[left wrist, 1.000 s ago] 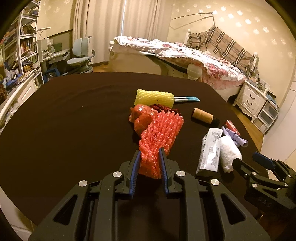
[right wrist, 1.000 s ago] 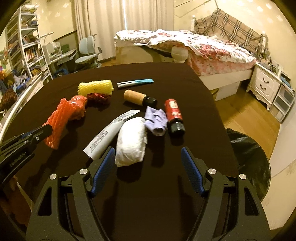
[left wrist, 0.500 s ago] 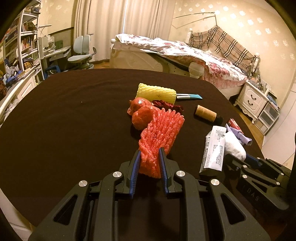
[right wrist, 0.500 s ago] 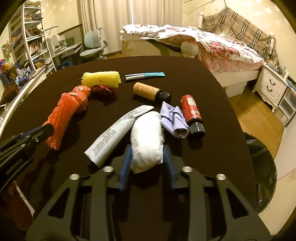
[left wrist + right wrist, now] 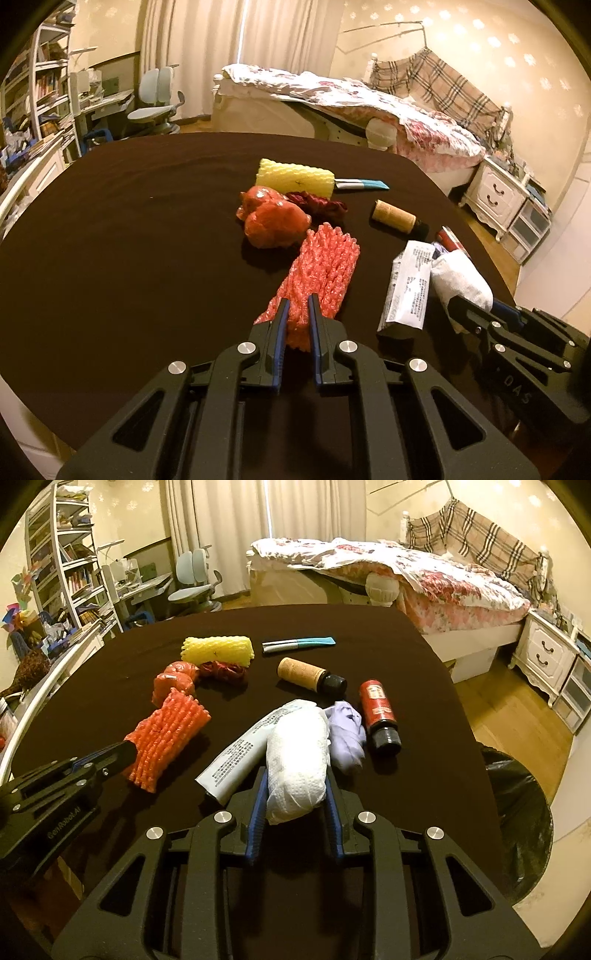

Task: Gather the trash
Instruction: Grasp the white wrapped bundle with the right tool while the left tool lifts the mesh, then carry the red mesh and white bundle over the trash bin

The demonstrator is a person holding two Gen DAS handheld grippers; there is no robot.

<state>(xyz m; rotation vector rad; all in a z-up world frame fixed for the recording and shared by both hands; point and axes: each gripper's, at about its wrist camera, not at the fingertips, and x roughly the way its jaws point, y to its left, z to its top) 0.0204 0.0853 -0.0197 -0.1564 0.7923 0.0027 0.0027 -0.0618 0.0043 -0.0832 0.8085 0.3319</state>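
Clearance around the two loaded grippers

From the right gripper (image 5: 295, 794), clamped on the white wad (image 5: 299, 760): tube (image 5: 243, 753) touching at 10 o'clock, purple scrap (image 5: 347, 734) and red bottle (image 5: 380, 712) at 1 o'clock, left gripper (image 5: 110, 757) with red foam net (image 5: 166, 742) at 9 o'clock. Bare tablecloth (image 5: 417, 794) runs at 3 o'clock to the black bin bag (image 5: 521, 812).

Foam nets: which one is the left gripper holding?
The red foam net, nearest the camera, clamped in the left gripper. The yellow foam net lies untouched farther back, beside the pen.
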